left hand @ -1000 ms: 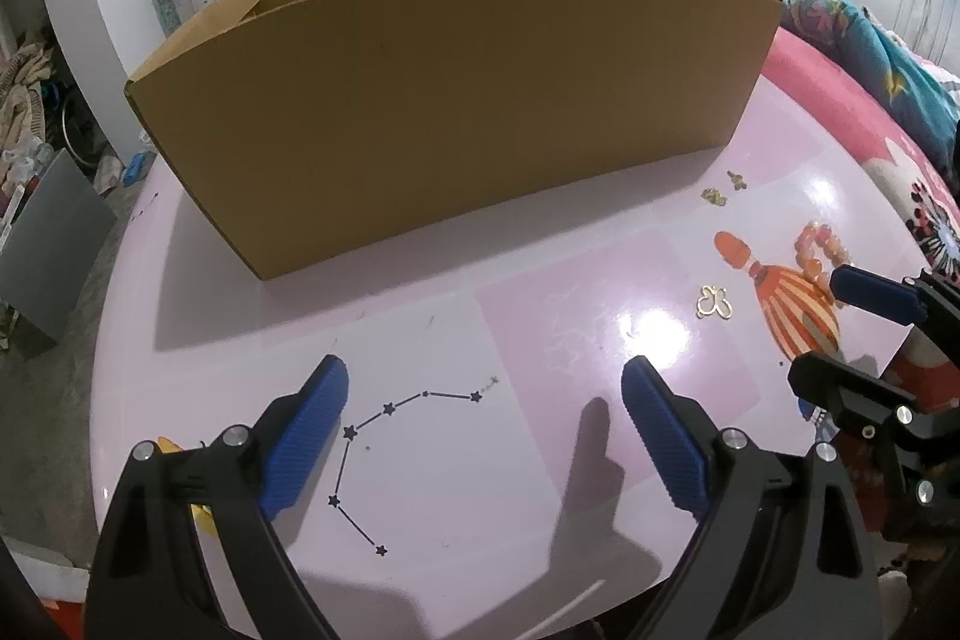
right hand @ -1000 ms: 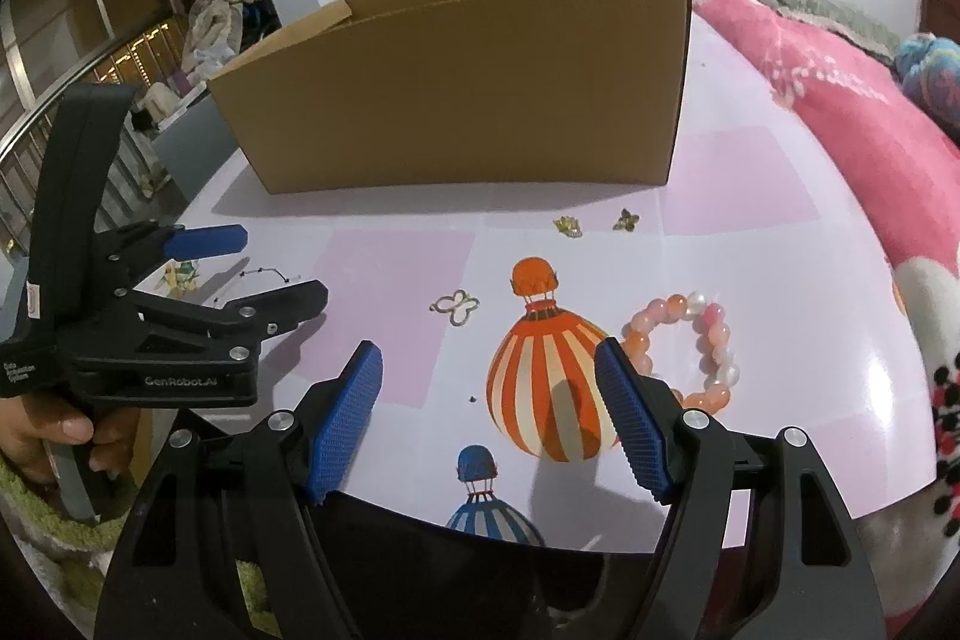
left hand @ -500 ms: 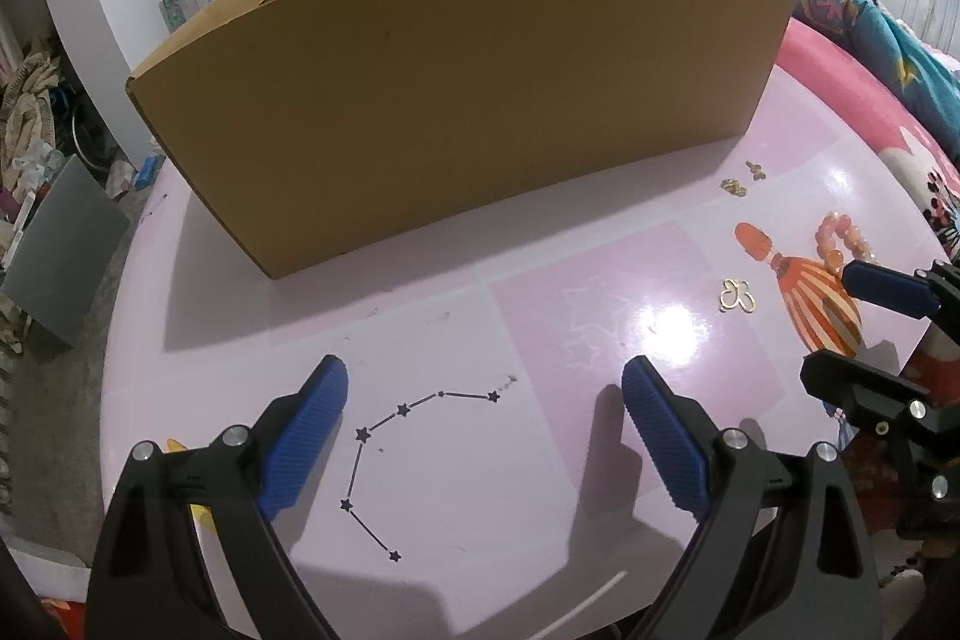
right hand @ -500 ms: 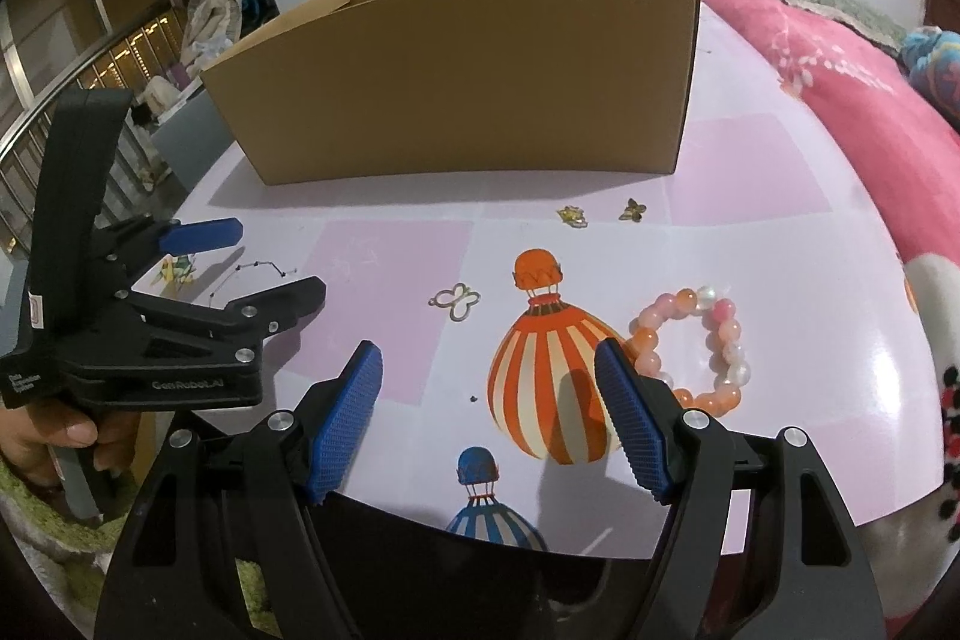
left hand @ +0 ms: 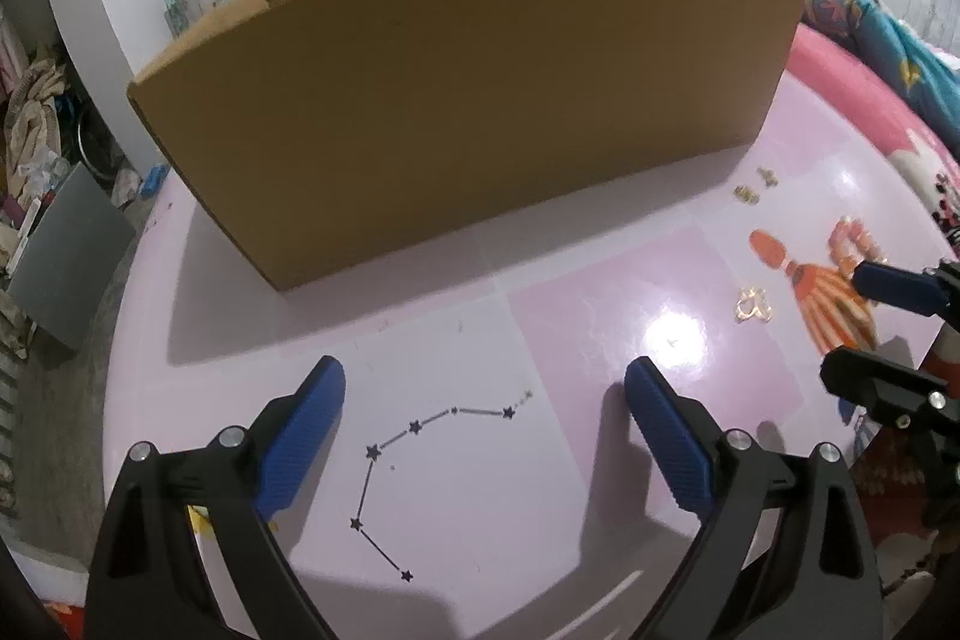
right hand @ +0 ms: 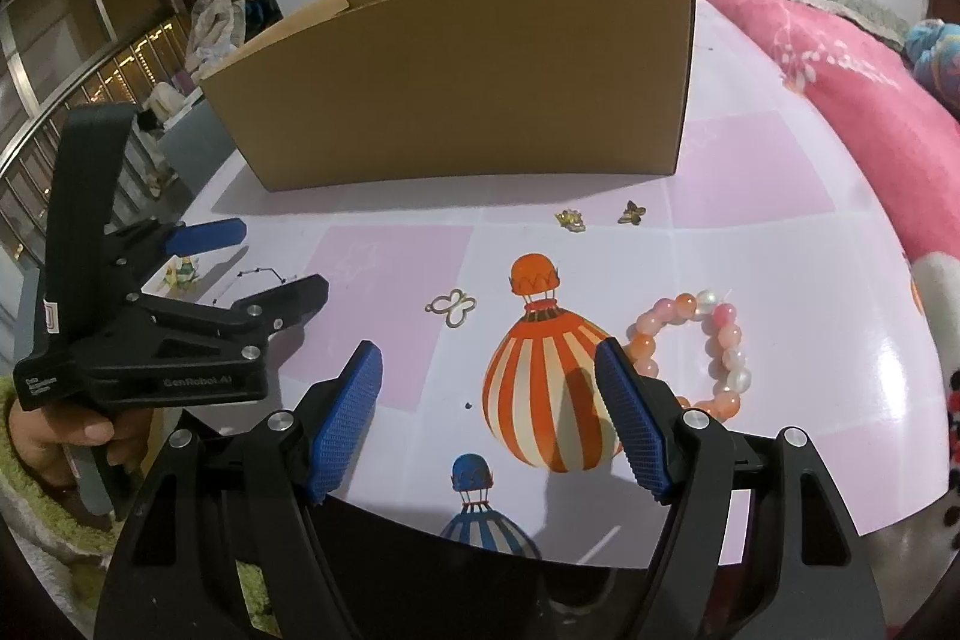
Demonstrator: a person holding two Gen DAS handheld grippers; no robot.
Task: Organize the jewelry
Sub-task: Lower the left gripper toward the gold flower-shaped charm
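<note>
An open cardboard box (left hand: 468,100) (right hand: 468,82) stands at the back of the pink table (right hand: 750,160). A thin dark chain with star charms (left hand: 420,454) (right hand: 264,274) lies on the table below my left gripper (left hand: 485,382) (right hand: 282,256), which hovers open and empty. A pink and orange bead bracelet (right hand: 690,346) (left hand: 852,244) lies just right of my right gripper (right hand: 489,358) (left hand: 843,322), also open and empty over the balloon print. A butterfly outline charm (right hand: 453,305) (left hand: 753,305) and two small gold charms (right hand: 570,219) (right hand: 631,213) lie between the bracelet and the box.
A small yellow item (right hand: 180,271) lies near the table's left edge, under the left gripper. A hand (right hand: 54,436) holds that gripper. The table's front edge (right hand: 600,550) runs just below my right fingers. A pink blanket (right hand: 840,58) lies at the right.
Both grippers stay open and almost in place. The views have shifted only slightly, and the jewelry lies where it was.
</note>
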